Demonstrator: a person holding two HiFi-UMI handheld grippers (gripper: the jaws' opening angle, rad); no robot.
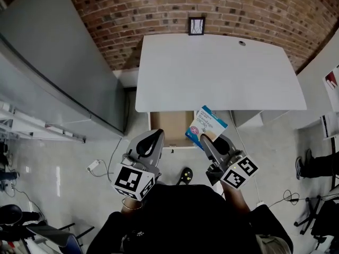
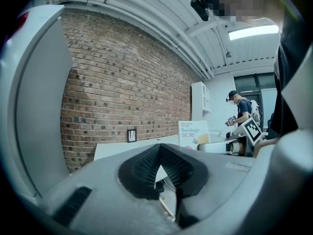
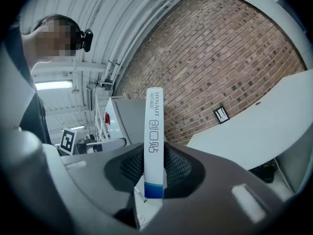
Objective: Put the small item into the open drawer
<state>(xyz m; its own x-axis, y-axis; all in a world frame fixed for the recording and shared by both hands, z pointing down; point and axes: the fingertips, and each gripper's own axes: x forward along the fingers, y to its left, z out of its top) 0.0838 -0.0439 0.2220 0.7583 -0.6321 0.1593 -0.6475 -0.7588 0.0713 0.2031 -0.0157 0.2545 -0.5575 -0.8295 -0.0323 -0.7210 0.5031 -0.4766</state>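
Observation:
A flat white-and-blue bandage box (image 1: 207, 125) is the small item. My right gripper (image 1: 207, 139) is shut on its lower end, and the box (image 3: 154, 131) stands upright, edge-on, between the ribbed pads. In the head view it hangs over the right end of the open wooden drawer (image 1: 168, 125), which juts out under the front edge of the white table (image 1: 212, 73). My left gripper (image 1: 155, 137) hovers at the drawer's front left, its jaws shut (image 2: 158, 151) with nothing between them. From the left gripper view the box (image 2: 190, 133) shows to the right.
A small framed picture (image 1: 196, 26) leans against the brick wall at the table's far edge. A grey cabinet (image 1: 53, 62) stands to the left. Cables (image 1: 98, 165) and a small black object (image 1: 185, 176) lie on the floor. Another person (image 2: 240, 109) stands far off.

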